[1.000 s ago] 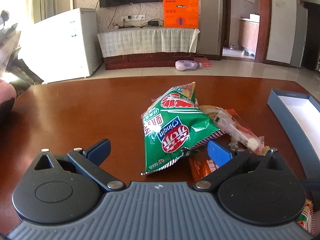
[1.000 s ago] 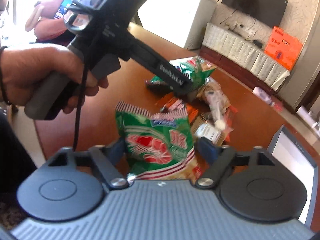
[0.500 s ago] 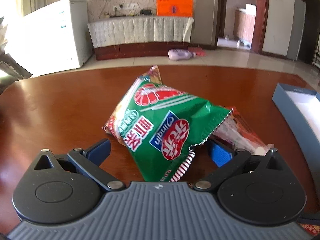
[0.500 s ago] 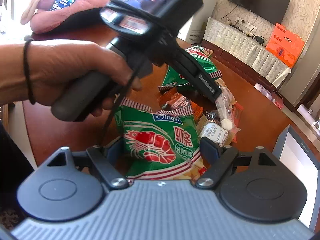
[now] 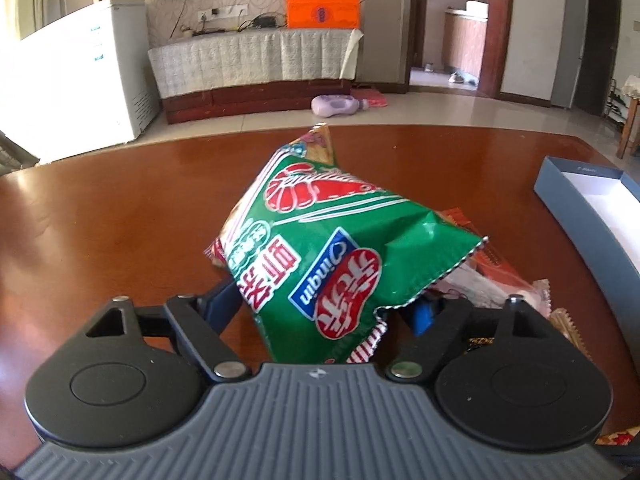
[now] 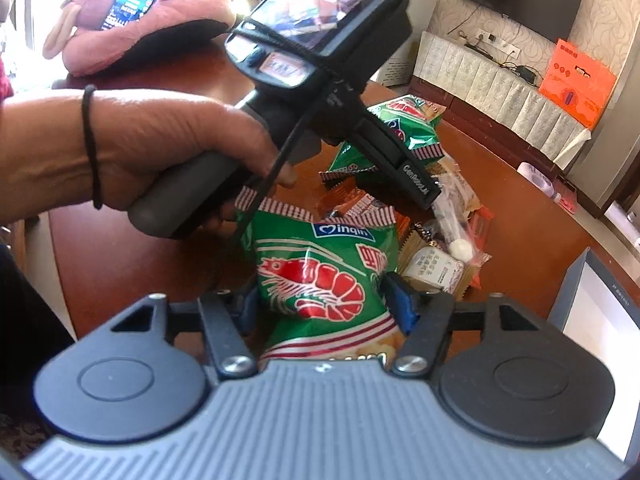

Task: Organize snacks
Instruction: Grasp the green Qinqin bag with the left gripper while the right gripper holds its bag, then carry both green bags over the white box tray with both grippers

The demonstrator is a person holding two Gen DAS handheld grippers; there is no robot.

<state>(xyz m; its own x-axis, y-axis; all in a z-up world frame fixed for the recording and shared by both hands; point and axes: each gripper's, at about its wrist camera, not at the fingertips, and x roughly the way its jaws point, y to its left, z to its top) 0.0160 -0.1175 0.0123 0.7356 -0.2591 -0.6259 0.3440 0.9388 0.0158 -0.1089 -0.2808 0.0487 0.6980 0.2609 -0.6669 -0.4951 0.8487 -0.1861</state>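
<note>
My left gripper (image 5: 324, 308) is shut on a green shrimp-chip bag (image 5: 316, 248) and holds it tilted above the brown table (image 5: 100, 208). In the right wrist view that same bag (image 6: 400, 128) sits in the left gripper (image 6: 424, 196). My right gripper (image 6: 320, 300) is shut on a second green shrimp-chip bag (image 6: 324, 272), held upright. A pile of small snack packets (image 6: 440, 248) lies on the table between both grippers. An open blue box (image 5: 592, 200) with a white inside stands at the right.
The person's left hand (image 6: 152, 148) holds the left gripper's handle. A pink cloth with a phone (image 6: 140, 20) lies at the table's far left. The blue box also shows in the right wrist view (image 6: 592, 304). The table edge runs behind the pile.
My left gripper has closed on the green bag and lifted it off the pile. My right gripper has closed tighter on its own bag and stayed in place.
</note>
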